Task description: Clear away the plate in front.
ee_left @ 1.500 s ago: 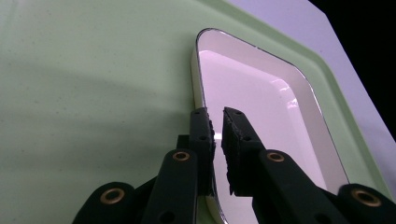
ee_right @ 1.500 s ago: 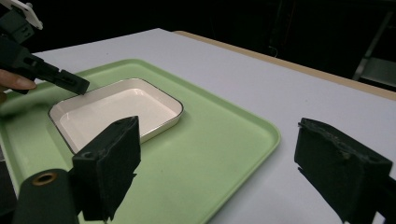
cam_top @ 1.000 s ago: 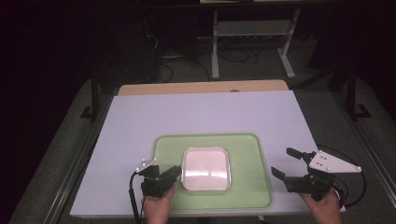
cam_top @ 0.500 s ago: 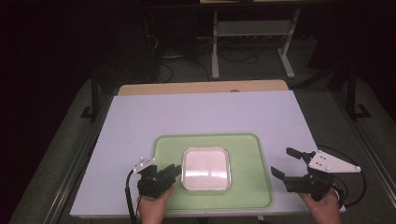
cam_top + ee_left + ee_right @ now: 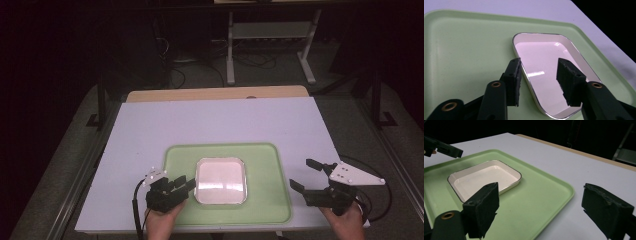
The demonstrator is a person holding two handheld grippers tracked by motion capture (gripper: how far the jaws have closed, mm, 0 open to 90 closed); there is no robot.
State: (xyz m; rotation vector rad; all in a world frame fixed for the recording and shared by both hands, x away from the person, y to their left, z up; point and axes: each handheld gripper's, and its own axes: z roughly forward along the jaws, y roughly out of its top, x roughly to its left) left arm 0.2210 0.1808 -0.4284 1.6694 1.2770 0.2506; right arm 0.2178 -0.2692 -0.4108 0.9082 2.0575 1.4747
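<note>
White dish [image 5: 549, 67] on the green tray [image 5: 461, 50] sits with its rim between my left gripper's [image 5: 537, 80] parted jaws, so I should clamp squarely while my right gripper [image 5: 311, 176] waits, spread wide.

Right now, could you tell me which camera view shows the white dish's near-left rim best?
The left gripper view: the white dish is close, and its dark-edged rim runs between the open jaws of the left gripper. The high view shows the whole dish on the green tray, small. The right gripper view shows it farther off, at an angle.
</note>
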